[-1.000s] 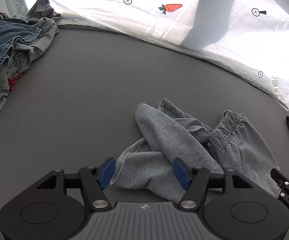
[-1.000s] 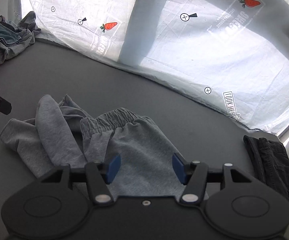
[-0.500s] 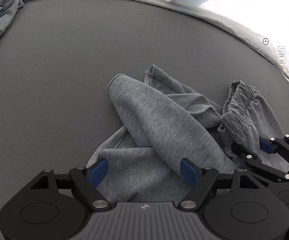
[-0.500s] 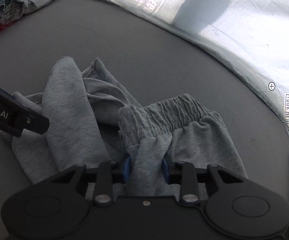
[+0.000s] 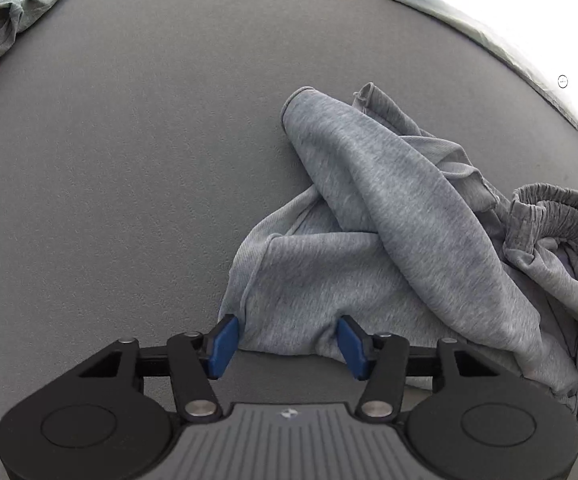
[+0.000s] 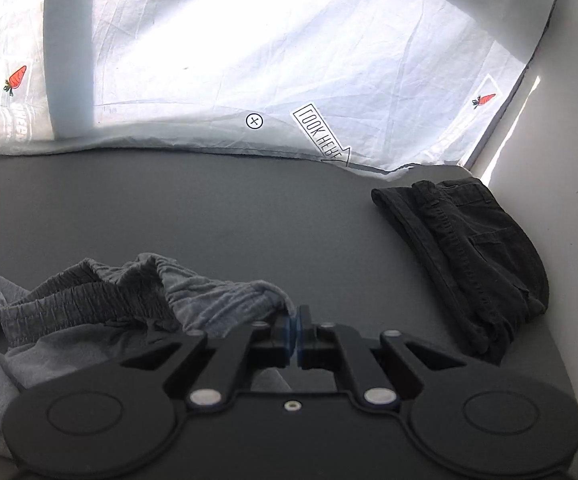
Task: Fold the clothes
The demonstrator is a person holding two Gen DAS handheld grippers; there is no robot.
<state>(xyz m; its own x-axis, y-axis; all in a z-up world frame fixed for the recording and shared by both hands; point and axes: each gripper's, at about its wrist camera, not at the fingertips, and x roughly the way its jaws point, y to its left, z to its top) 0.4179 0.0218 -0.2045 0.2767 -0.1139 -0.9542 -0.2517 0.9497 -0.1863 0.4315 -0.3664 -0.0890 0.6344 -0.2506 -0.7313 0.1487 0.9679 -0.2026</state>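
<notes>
Since a second ago, my right gripper (image 6: 293,330) has been closing, and its jaws are now pinching the waistband of the grey sweatpants (image 5: 389,216). My left gripper (image 5: 287,342) is hovering with jaws spread wide around a leg hem. Crumpled on the grey worktop (image 5: 129,160), one trouser leg is running diagonally, cuff pointing away toward the white sheet (image 6: 249,60). Folded black trousers (image 6: 473,248) are lying to my right.

A grey table (image 5: 137,152) carries crumpled grey sweatpants (image 5: 389,216) at 3 o'clock in the left wrist view, a heap of denim and grey clothes (image 5: 5,12) at 10 o'clock, and, in the right wrist view, folded black trousers (image 6: 477,248) at 3 o'clock.
</notes>
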